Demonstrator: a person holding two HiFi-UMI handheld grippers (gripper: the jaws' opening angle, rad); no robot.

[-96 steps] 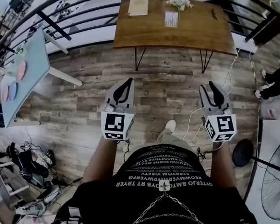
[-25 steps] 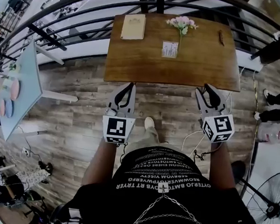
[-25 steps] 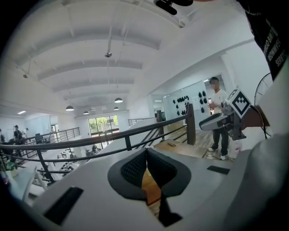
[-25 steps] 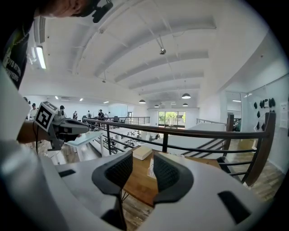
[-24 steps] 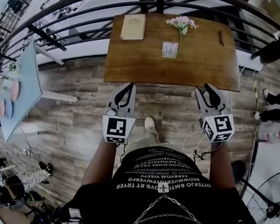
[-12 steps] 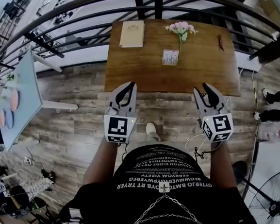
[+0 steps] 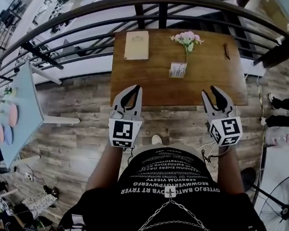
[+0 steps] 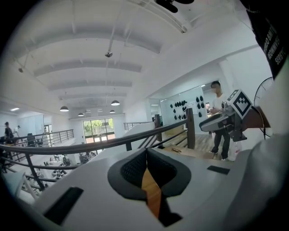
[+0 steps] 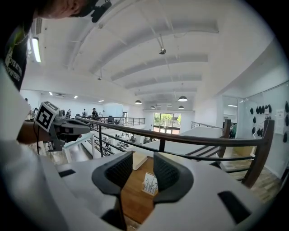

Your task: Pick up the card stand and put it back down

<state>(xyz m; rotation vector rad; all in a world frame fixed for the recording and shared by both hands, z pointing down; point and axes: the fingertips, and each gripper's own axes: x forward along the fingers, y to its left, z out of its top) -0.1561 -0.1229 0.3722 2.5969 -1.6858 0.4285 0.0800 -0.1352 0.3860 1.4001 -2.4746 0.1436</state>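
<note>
The card stand (image 7: 177, 70), a small upright holder with a white printed card, stands mid-table on the brown wooden table (image 7: 209, 68), just in front of a vase of pink flowers (image 7: 187, 39). My left gripper (image 7: 133, 90) hovers over the table's near edge at the left, its jaws shut and empty (image 8: 146, 153). My right gripper (image 7: 211, 92) hangs over the near edge at the right, open with nothing between its fingers. In the right gripper view (image 9: 142, 162) the card stand (image 9: 148, 184) shows beyond the open jaws, well apart from them.
A tan booklet (image 7: 137, 45) lies at the table's back left and a small dark object (image 7: 226, 50) at its back right. A black railing (image 7: 144, 2) runs behind the table. A blue table (image 7: 14, 111) stands left, a fan (image 7: 279, 210) and a person's legs (image 7: 286, 102) right.
The person has walked up to the wooden table; both grippers have gone from over the floor to over its near edge. The jaws stand as before.
</note>
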